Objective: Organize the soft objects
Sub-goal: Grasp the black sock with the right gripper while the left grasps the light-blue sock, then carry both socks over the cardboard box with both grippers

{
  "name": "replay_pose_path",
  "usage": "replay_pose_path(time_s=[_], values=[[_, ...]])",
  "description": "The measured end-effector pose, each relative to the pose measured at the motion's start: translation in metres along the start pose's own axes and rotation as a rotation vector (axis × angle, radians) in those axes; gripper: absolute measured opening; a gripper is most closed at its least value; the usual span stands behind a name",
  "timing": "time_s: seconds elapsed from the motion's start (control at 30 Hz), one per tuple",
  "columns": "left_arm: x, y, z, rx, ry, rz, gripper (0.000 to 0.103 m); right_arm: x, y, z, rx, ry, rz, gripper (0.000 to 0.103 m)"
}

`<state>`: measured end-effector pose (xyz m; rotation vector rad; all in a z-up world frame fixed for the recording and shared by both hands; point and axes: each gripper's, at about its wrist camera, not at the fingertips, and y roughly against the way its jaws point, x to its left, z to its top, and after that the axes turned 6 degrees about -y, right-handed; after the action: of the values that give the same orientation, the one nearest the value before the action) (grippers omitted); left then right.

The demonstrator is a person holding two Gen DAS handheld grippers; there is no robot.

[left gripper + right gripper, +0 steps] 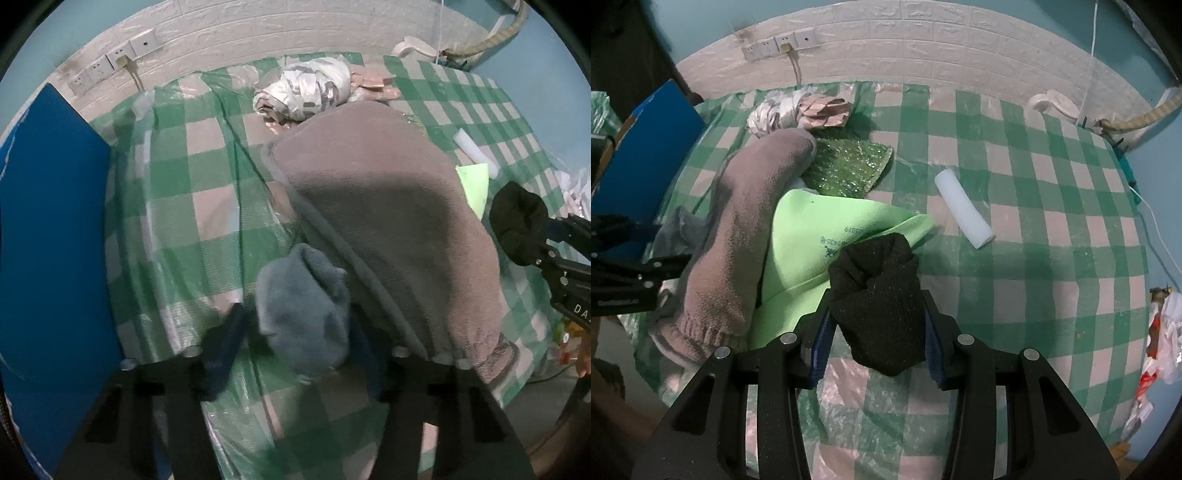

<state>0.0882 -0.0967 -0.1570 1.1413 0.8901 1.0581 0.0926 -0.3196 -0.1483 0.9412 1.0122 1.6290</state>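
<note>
In the left wrist view my left gripper (pixel 295 315) points down at the table, shut on a bunched blue-grey soft cloth (pixel 306 291), which fills the gap between its fingers. A large grey-brown fleece piece (pixel 388 221) lies right beside that cloth and partly over it. In the right wrist view my right gripper (pixel 878 308) is shut on a balled black sock (pixel 875 273), which sticks up above the pads. The sock hangs over the edge of a light green cloth (pixel 805 236). The grey-brown fleece piece (pixel 738 229) lies to the left of it.
The table wears a green-and-white checked cover (pixel 1034 258) under clear plastic. A white foam roll (pixel 964 206), a green sequin cloth (pixel 849 166) and a silvery crumpled bundle (pixel 306 88) lie farther back. A blue board (pixel 48 221) stands at the left edge. A white brick-pattern wall with sockets (pixel 779 46) is behind.
</note>
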Motion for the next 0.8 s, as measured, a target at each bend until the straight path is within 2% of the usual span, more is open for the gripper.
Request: replay_pose_path(time_s=[0.07, 0.17, 0.4, 0.8], values=[[-0.001, 0.002, 0.0, -0.013, -0.013, 0.015, 0.034, 0.0, 0.003, 0.001, 0.002, -0.002, 0.001, 0.042], [-0.002, 0.01, 0.0, -0.052, -0.025, 0.042, 0.03, -0.001, 0.009, 0.002, -0.007, -0.006, 0.011, 0.042], [-0.001, 0.033, 0.001, -0.1, -0.043, 0.049, 0.029, 0.002, 0.025, 0.008, -0.037, -0.01, 0.02, 0.042], [-0.005, 0.08, -0.021, -0.182, -0.086, 0.096, 0.029, 0.019, 0.058, 0.011, -0.086, 0.003, 0.017, 0.042]])
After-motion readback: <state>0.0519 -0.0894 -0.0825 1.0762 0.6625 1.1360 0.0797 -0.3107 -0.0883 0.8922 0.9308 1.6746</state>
